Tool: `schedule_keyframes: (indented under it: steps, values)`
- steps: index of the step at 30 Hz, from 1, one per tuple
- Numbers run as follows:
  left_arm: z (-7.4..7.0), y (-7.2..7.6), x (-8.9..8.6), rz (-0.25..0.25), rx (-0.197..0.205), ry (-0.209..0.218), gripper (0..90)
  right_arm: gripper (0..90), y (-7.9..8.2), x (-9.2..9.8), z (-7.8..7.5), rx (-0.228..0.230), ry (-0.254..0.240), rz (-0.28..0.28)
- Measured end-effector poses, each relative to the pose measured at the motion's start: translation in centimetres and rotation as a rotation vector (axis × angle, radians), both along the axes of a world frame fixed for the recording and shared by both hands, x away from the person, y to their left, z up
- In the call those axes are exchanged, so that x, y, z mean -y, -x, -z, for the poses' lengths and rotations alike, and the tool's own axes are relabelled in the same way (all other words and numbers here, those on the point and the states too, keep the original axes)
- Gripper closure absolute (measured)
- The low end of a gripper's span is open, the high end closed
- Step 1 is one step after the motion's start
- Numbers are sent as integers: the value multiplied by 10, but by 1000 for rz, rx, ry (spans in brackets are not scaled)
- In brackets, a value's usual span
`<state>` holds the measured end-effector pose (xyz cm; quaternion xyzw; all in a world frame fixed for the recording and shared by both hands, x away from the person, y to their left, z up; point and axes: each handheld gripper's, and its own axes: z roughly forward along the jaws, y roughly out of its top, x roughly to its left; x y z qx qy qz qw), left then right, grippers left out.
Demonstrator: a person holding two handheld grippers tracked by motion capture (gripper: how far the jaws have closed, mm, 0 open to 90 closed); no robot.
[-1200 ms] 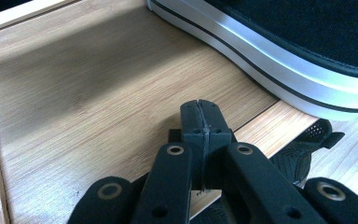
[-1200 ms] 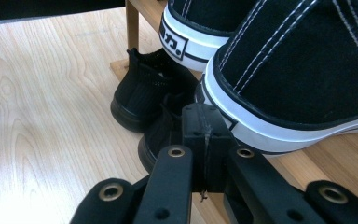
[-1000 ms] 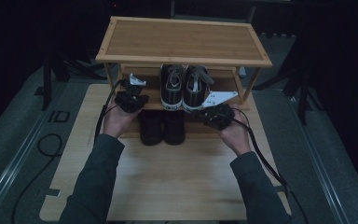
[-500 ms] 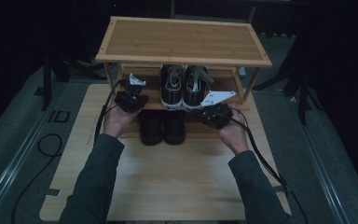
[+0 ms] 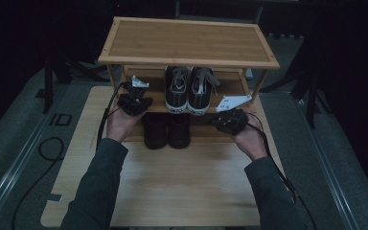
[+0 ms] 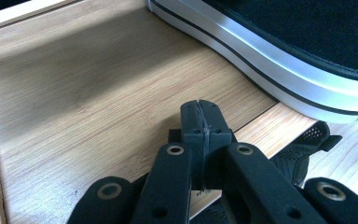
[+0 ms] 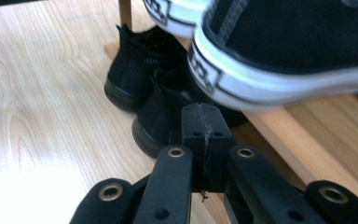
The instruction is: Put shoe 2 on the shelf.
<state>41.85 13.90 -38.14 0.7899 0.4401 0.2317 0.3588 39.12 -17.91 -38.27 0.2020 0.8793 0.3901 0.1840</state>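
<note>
Your left tool [image 5: 133, 101] hangs at the left front edge of the rack's lower shelf [image 5: 155, 91], its jaws pressed together on nothing. In the left gripper view that tool [image 6: 200, 122] points over bare shelf wood, with the white sole of the left sneaker [image 6: 279, 60] just to its right and apart from it; the open stretch of shelf [image 6: 74, 93] runs away to the left, bounded by a raised rim at the far edge.

Your right tool [image 5: 230, 120] sits lower, in front of the shelf's right end, also pressed together and empty. In the right gripper view it [image 7: 200, 126] points at the heel of the right sneaker [image 7: 279, 56], which overhangs the shelf's front edge [image 7: 307, 140]. Below that edge the two black shoes [image 7: 144, 84] stand on the table [image 7: 37, 93], just beside the tool tip.

From the high view, the pair of sneakers [image 5: 189, 88] stands side by side mid-shelf, heels toward you, under the top board [image 5: 187, 40]. The black shoes [image 5: 166, 130] stand directly below them. Bare table [image 5: 172, 187] lies open between your forearms.
</note>
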Motion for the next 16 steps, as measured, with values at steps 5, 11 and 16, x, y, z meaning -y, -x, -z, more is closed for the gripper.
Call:
schedule_keyframes:
  steps: [5,11,16]
  values:
    - [-1,0,0,2,1,-10,900,895,-1,14,4,-19,4,24]
    - [-1,0,1,-1,0,-8,900,890,0,26,9,-40,6,48]
    - [-1,-1,2,1,0,-14,900,892,-1,32,12,-49,14,50]
